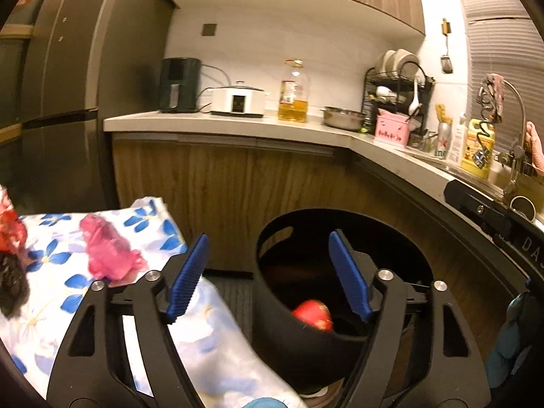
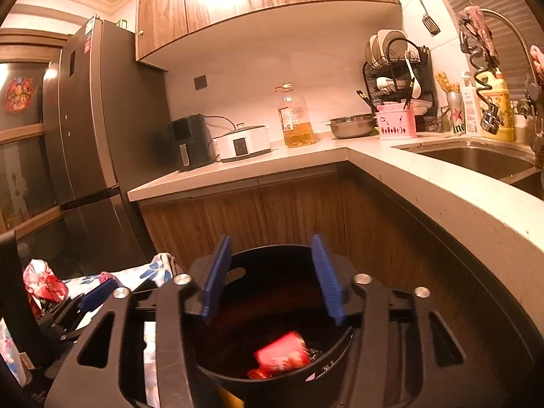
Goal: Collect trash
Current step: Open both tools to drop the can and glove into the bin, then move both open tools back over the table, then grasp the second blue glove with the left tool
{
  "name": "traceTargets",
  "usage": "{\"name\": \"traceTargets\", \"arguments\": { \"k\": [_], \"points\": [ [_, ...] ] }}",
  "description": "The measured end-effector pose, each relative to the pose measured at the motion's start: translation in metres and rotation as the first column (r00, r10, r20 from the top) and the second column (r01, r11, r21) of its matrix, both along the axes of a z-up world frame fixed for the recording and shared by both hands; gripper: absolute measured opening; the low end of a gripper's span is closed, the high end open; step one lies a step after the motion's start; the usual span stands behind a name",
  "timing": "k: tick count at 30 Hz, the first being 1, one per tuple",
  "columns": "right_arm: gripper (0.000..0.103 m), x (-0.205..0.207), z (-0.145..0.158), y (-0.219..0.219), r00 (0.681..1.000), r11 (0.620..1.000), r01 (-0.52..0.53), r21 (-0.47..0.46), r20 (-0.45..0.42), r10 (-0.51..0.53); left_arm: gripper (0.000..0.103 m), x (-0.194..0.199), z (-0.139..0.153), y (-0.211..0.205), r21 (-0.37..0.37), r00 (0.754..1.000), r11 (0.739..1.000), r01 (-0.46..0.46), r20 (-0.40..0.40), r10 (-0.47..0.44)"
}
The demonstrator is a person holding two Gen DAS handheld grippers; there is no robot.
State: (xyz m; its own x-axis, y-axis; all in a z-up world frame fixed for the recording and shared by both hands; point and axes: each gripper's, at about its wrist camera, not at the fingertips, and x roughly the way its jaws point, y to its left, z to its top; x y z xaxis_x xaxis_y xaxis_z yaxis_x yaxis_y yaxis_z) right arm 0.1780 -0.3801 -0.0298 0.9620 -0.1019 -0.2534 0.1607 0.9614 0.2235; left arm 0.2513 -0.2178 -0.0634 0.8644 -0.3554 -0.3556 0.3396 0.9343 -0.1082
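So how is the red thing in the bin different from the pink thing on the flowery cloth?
The red wrapper lies down inside the black bin; the pink bag sits out on the flowered cloth. The red wrapper has printed patterns; the pink bag is plain and see-through. Both are crumpled trash.

Bin [image 2: 268, 309] sits on the floor before the counter cabinets [image 2: 272, 204], a wrapper [image 2: 284, 357] inside it. Left of the bin I see the cloth-covered table [image 1: 153, 224], a crumpled bag [image 1: 108, 248] on it. Sink [image 2: 476, 159] lies right, fridge [image 2: 88, 136] left
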Motion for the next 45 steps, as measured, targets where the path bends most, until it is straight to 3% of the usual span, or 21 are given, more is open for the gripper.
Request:
{"name": "traceTargets", "arguments": {
  "k": [8, 16, 21, 27, 30, 35, 38, 44, 45],
  "points": [
    [0.07, -0.014, -0.001, 0.019, 1.0, 1.0, -0.006, 0.001, -0.003, 0.006, 0.077, -0.035, 0.003, 0.041, 0.001, 0.994, 0.995, -0.105, 0.03, 0.104],
    [0.073, -0.023, -0.005, 0.055, 0.998, 0.998, -0.062, 0.007, -0.006, 0.062, 0.078, -0.075, 0.003, 0.109, 0.009, 0.956, 0.958, -0.285, 0.066, 0.284],
    [0.073, -0.025, -0.01, 0.092, 0.99, 0.99, -0.143, -0.002, -0.016, 0.143, 0.078, -0.096, 0.0, 0.158, 0.013, 0.905, 0.907, -0.42, 0.076, 0.418],
    [0.073, -0.024, -0.018, 0.143, 0.967, 0.967, -0.253, 0.003, -0.035, 0.253, 0.078, -0.116, -0.009, 0.226, 0.041, 0.814, 0.814, -0.58, 0.062, 0.577],
    [0.073, -0.023, -0.022, 0.169, 0.951, 0.952, -0.305, 0.005, -0.045, 0.305, 0.078, -0.122, -0.012, 0.255, 0.044, 0.77, 0.769, -0.637, 0.053, 0.635],
    [0.073, -0.022, -0.027, 0.203, 0.927, 0.929, -0.371, 0.006, -0.055, 0.371, 0.077, -0.124, -0.019, 0.291, 0.067, 0.724, 0.721, -0.689, 0.046, 0.688],
    [0.073, -0.02, -0.029, 0.219, 0.913, 0.915, -0.403, 0.011, -0.065, 0.403, 0.067, -0.118, -0.022, 0.305, 0.08, 0.722, 0.718, -0.691, 0.026, 0.692],
    [0.073, -0.015, -0.03, 0.245, 0.891, 0.894, -0.448, 0.015, -0.075, 0.448, 0.04, -0.092, -0.032, 0.32, 0.14, 0.74, 0.737, -0.661, -0.043, 0.672],
    [0.073, -0.014, -0.03, 0.248, 0.888, 0.891, -0.453, 0.013, -0.076, 0.453, 0.031, -0.087, -0.035, 0.324, 0.146, 0.739, 0.741, -0.656, -0.074, 0.669]
  ]
}}
